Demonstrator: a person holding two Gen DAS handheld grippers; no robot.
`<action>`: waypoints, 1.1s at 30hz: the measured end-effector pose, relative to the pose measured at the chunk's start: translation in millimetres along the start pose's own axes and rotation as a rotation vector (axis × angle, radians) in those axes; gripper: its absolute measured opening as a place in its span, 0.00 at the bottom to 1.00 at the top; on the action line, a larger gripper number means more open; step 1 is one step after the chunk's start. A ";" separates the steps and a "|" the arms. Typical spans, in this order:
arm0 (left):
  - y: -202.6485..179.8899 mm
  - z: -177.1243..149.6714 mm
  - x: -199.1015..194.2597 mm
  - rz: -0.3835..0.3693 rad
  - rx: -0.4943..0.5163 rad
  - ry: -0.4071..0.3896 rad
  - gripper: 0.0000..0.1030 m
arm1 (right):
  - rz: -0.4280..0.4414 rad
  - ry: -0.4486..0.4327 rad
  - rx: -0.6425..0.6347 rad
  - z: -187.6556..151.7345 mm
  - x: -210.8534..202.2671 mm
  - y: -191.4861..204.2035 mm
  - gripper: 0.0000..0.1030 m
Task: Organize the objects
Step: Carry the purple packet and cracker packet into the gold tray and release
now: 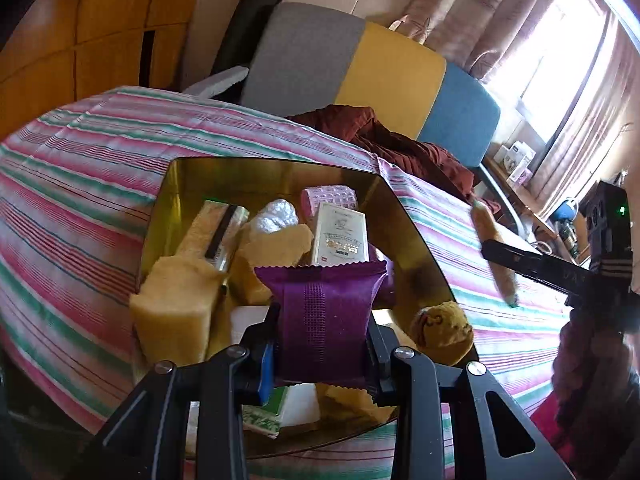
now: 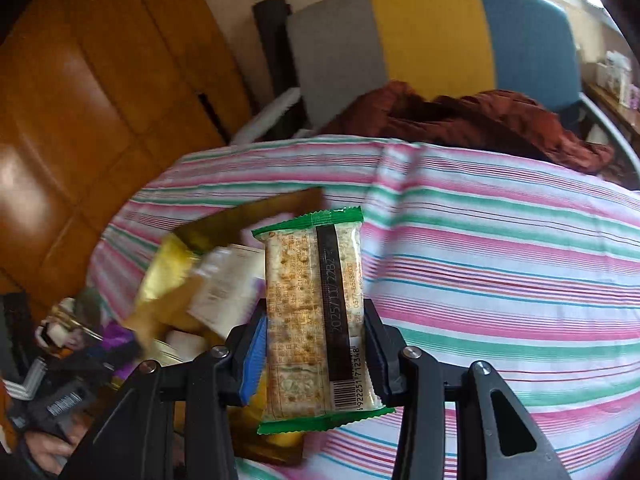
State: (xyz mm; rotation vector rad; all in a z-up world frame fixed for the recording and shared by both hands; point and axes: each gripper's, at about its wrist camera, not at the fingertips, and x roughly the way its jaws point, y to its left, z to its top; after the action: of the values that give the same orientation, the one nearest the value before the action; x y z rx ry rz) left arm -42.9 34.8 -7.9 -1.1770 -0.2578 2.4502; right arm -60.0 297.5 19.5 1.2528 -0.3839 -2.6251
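Note:
My left gripper (image 1: 322,354) is shut on a purple snack packet (image 1: 324,316) and holds it over the near part of a gold tray (image 1: 276,172). The tray holds yellow sponge pieces (image 1: 176,308), a white box (image 1: 340,236), a pink roller (image 1: 328,200) and a brown smiley ball (image 1: 442,328). My right gripper (image 2: 316,360) is shut on a green-edged cracker packet (image 2: 316,316) and holds it above the striped cloth, just right of the gold tray (image 2: 248,216). The right gripper also shows in the left wrist view (image 1: 560,272), at the right.
The table wears a pink, green and white striped cloth (image 2: 500,264). A grey, yellow and blue chair (image 1: 360,68) with a dark red garment (image 1: 400,140) stands behind it. A wooden cabinet (image 2: 80,100) is at the left, a curtained window (image 1: 568,52) at the right.

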 end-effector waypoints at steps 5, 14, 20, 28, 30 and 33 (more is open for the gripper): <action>-11.0 5.8 13.0 0.000 0.028 0.002 0.34 | 0.010 0.026 0.012 9.0 26.4 27.9 0.42; -14.5 7.8 36.8 -0.013 0.027 0.029 0.33 | -0.059 0.061 0.003 10.1 55.5 39.8 0.42; -14.6 9.3 51.7 -0.011 0.021 0.068 0.35 | -0.044 0.103 0.053 6.5 66.6 32.2 0.43; -19.3 6.0 63.0 0.018 0.061 0.053 0.37 | -0.067 0.106 0.089 -1.4 73.5 29.3 0.43; -20.0 6.9 64.7 0.018 0.065 0.050 0.37 | -0.081 0.103 0.093 -1.0 75.0 28.5 0.43; -21.5 7.1 66.6 -0.005 0.059 0.076 0.42 | -0.060 0.104 0.104 -1.6 74.7 27.9 0.43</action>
State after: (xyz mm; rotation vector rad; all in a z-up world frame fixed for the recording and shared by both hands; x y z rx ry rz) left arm -79.8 83.3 -43.1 -1.2394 -0.1642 2.3862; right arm -102.9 248.9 -26.9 1.4482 -0.4777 -2.6056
